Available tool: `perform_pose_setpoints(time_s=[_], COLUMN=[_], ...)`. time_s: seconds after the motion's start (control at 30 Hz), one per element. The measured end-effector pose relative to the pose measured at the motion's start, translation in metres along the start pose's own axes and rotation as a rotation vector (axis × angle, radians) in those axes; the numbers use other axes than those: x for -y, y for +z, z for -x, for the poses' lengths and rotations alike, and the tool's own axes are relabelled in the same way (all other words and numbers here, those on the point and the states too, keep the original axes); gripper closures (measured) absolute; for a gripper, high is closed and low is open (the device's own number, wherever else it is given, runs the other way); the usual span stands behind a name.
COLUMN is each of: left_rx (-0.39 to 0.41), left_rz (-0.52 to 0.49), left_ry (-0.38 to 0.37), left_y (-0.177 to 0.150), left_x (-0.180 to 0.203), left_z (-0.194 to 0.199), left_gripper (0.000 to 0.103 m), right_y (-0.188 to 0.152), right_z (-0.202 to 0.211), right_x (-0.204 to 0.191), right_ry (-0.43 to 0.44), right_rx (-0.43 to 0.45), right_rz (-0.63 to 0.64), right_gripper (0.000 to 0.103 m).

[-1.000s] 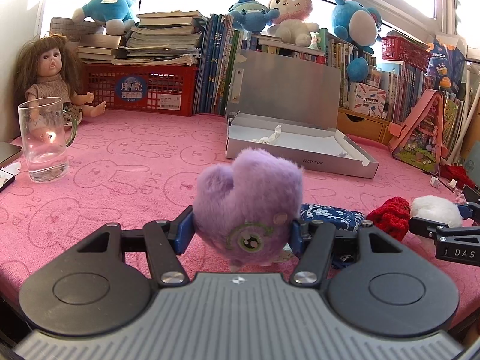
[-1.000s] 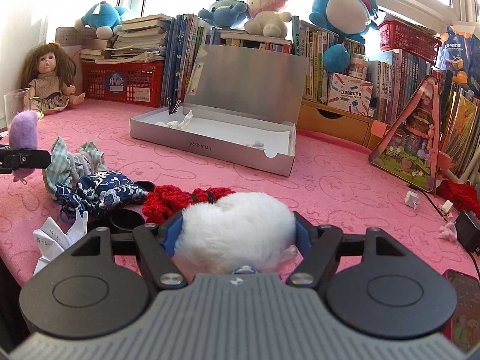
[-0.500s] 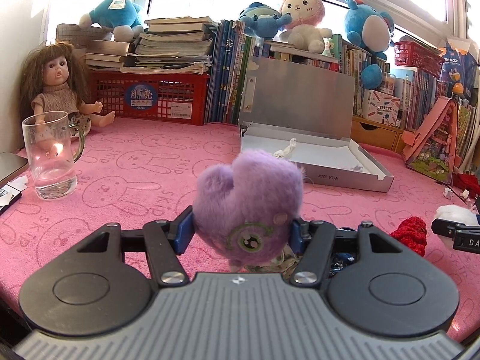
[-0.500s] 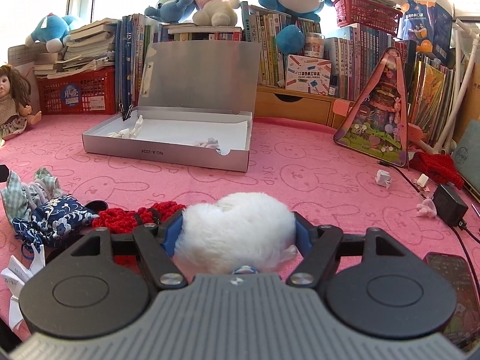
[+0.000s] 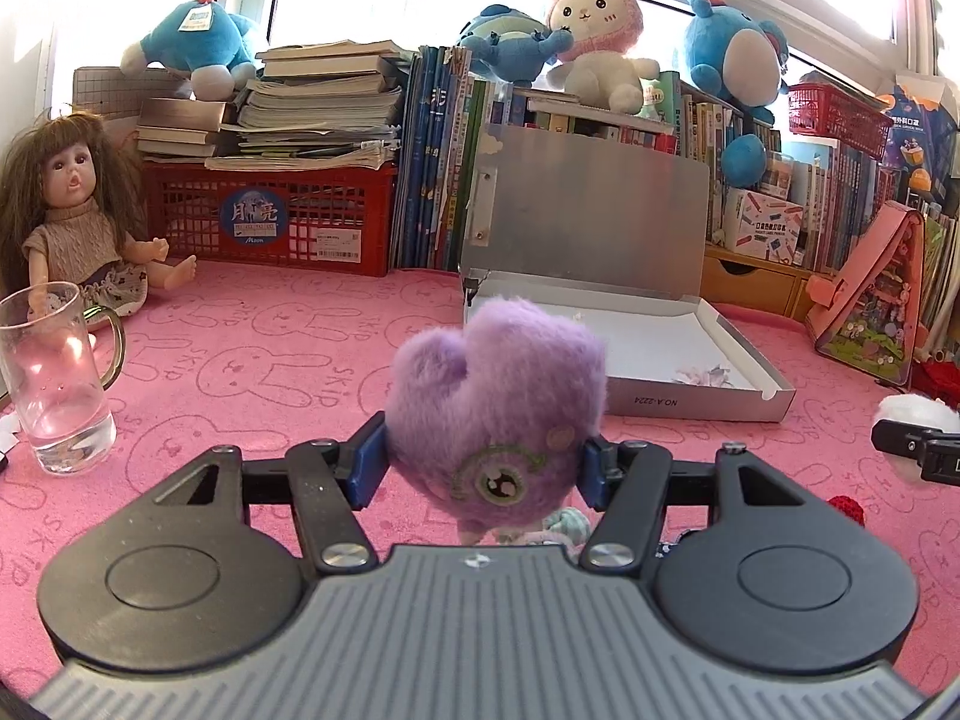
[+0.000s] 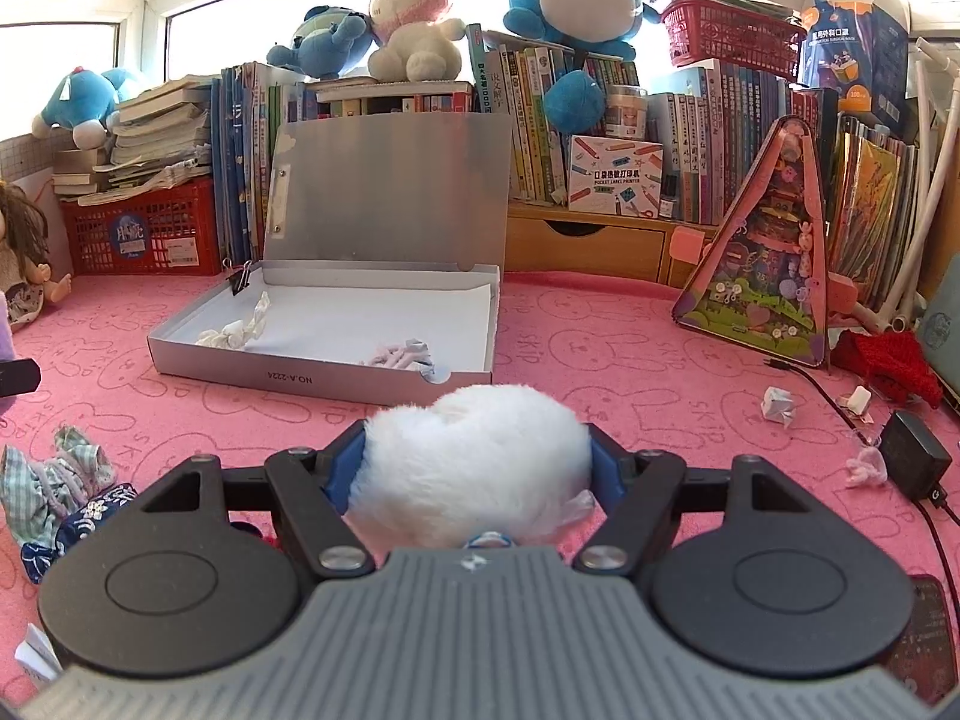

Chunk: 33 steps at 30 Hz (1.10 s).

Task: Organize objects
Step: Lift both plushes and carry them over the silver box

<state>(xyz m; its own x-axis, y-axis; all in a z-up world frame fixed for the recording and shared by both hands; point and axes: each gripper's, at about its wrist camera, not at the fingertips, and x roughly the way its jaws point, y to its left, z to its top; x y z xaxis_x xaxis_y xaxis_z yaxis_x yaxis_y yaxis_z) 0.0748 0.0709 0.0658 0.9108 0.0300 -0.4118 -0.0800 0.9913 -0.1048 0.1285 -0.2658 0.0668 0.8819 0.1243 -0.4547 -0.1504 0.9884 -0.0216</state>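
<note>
My left gripper is shut on a fluffy purple heart-shaped plush and holds it above the pink mat. My right gripper is shut on a fluffy white plush; that plush also shows at the right edge of the left wrist view. An open grey box with its lid upright lies ahead of both grippers and holds small white and pale scraps. In the left wrist view the box is ahead and to the right.
A glass mug and a doll are at the left. Fabric pouches lie at front left. A red basket, books and plush toys line the back. A pink triangular case, charger and scraps lie at right.
Both grippers have risen and moved forward toward the grey box with their plushes still held. The fabric pile and red knit item have dropped below and behind the grippers.
</note>
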Motion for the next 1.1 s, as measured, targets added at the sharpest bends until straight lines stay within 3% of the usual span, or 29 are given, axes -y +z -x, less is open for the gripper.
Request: perform_pose_setpoints(time_s=[0.4, 0.6, 0.83, 1.1], left_rx=[0.025, -0.026, -0.095, -0.169], left_rz=[-0.024, -0.015, -0.013, 0.011], left_ry=[-0.011, -0.036, -0.028, -0.010], left_y=[0.066, 0.087, 0.101, 0.092], left_x=[0.007, 0.018, 0.025, 0.025], left_z=[-0.055, -0.102, -0.162, -0.210], left_gripper=[0.037, 0.037, 0.037, 0.037], right_y=[0.060, 0.083, 0.092, 0.086], right_z=[-0.047, -0.080, -0.126, -0.167], right_x=[0.019, 0.019, 0.020, 0.008], right_ry=[0.052, 0.081, 0.107, 0.092], right_rx=[-0.032, -0.054, -0.115, -0.161], right_rz=[-0.063, -0.104, -0.186, -0.181], right_gripper=[0.029, 0.028, 0.028, 0.028])
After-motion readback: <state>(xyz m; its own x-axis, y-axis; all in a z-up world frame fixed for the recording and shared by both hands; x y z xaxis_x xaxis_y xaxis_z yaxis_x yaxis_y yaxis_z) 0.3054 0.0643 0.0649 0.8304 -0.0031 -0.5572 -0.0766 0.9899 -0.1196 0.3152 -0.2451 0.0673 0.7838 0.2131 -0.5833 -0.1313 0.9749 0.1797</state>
